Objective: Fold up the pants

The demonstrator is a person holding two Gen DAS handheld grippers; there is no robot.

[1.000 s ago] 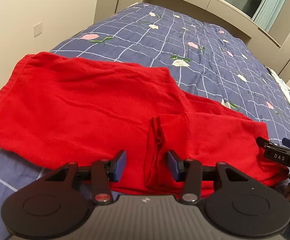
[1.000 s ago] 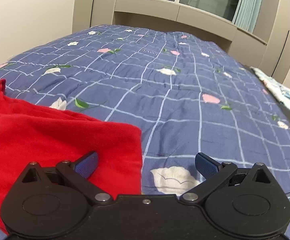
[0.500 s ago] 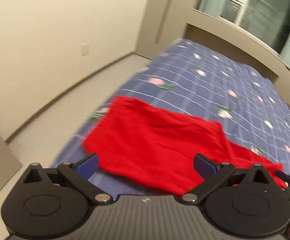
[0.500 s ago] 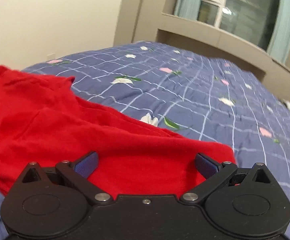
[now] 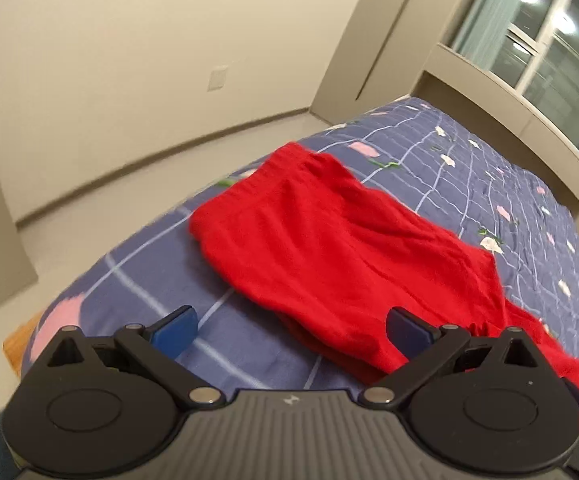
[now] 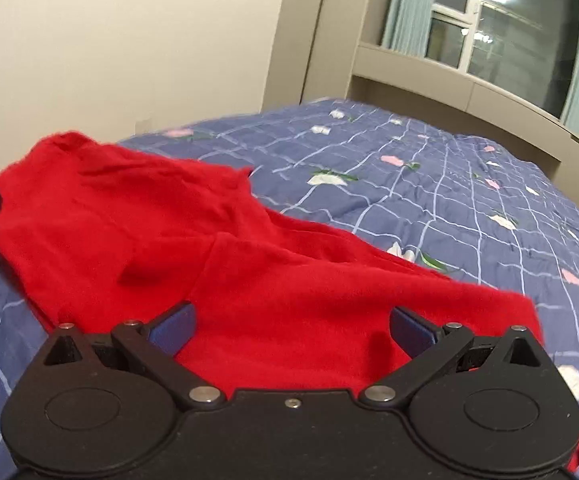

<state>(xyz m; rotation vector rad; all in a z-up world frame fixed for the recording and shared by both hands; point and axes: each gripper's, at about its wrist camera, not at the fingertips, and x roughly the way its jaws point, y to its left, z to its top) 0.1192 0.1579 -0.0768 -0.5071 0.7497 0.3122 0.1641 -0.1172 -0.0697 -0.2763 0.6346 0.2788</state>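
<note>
Right up close, we've got our left hand-held gripper (image 5: 291, 326) spread wide, blue pads apart and nothing between them, poised over the near corner of the bed (image 5: 145, 276). Our right hand-held gripper (image 6: 291, 326) is just as wide, empty too, hanging right above red cloth.

Just past the fingers lie the red pants (image 5: 341, 248), flat on the blue checked bedspread (image 6: 429, 200) with its little flowers. From the right wrist we see a folded-over layer (image 6: 309, 300) lying on top at the near end, with the wider part of the garment spreading away to the left behind it. From the left wrist, the pants run slantwise from the bed's left edge toward the lower right.

Further on, bare bedspread, then a beige ledge (image 6: 449, 88) across the head of the bed. Beyond that, a window (image 6: 509, 32) with pale curtains, and a cream wall (image 5: 129, 60) on the left.
</note>
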